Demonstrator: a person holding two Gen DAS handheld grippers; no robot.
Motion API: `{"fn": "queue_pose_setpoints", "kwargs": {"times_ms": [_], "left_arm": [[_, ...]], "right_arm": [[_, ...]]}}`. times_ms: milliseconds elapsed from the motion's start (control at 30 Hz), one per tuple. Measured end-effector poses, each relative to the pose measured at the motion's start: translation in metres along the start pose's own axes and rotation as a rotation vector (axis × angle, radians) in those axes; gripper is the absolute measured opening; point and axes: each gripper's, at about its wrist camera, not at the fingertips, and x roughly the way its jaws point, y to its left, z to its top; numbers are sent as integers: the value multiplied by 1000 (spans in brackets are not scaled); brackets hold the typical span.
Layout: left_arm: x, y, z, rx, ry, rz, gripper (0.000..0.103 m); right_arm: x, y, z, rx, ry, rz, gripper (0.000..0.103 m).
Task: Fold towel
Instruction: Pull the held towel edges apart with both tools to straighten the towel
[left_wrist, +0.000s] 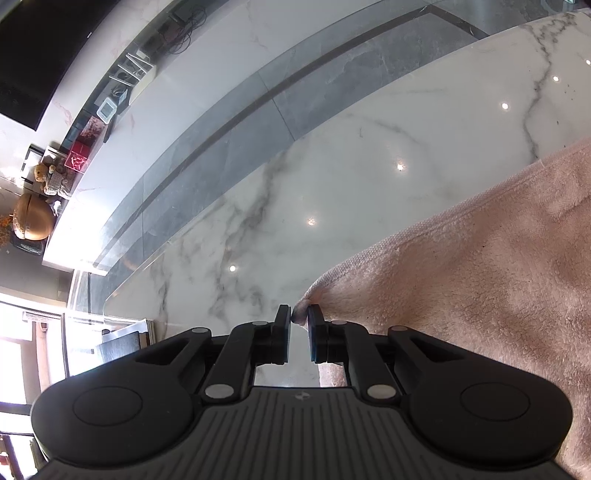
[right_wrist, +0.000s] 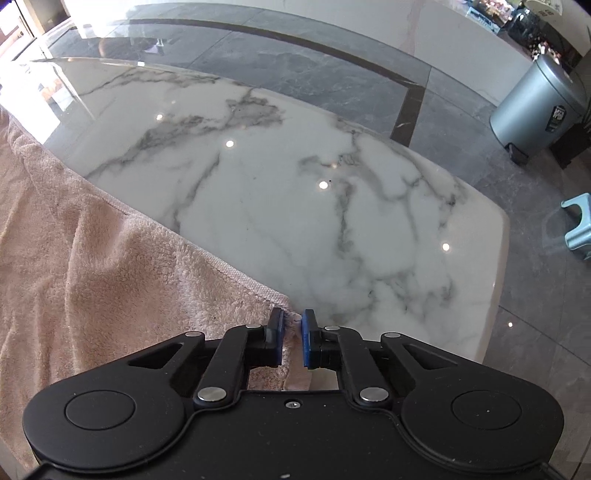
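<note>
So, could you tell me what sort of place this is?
Probably a home's open living or dining area: a glossy marble table, a pedal bin on the tiled floor, and a shelf with ornaments.

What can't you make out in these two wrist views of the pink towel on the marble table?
- Pink terry towel: left wrist view, cut off by the right and bottom edges; its full extent and any folds are unseen.
- Same towel: right wrist view, cut off by the left edge.
- Towel corner at the left gripper: mostly hidden behind the pads.
- Towel corner at the right gripper: likewise.
- Small items on the far counter: too small to identify.
</note>
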Motion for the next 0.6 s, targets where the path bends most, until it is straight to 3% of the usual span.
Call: {"fn": "queue_pose_setpoints", "kwargs": {"times_ms": [267,600], "left_arm": [[-9,13,-1,-88,-46,38,9],[18,0,3,-93,-17,60,9]], "right_arm": [[-25,-1,13,48,-111,-101,8],[10,6,24,51,-57,-157,8]]}}
